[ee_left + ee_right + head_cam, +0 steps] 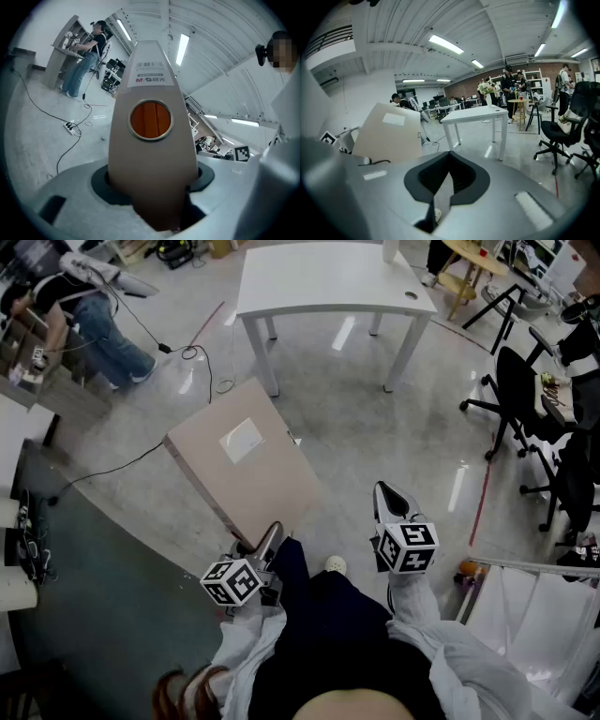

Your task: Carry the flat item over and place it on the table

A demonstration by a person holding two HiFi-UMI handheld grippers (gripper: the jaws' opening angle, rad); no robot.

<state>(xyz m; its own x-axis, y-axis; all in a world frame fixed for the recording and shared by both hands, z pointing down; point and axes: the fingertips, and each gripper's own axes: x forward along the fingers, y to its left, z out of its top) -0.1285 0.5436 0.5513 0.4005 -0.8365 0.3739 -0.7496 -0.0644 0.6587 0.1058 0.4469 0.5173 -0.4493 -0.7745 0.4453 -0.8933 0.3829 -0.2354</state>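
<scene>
The flat item is a beige box file (246,465) with a white label, held tilted above the floor. My left gripper (268,542) is shut on its near lower corner. In the left gripper view the file's spine (150,79), with a round finger hole and a printed label, fills the middle and sits clamped between the jaws of the left gripper (152,190). My right gripper (388,499) hangs to the right of the file, shut and empty. The right gripper view shows the right gripper (449,157) with jaws together, the file (389,131) at left and the white table (476,114) ahead.
The white table (328,277) stands straight ahead across bare grey floor. Black office chairs (525,399) are at the right, a wooden stool (464,277) beyond the table. A person (84,315) works at a desk far left; cables (202,362) trail on the floor.
</scene>
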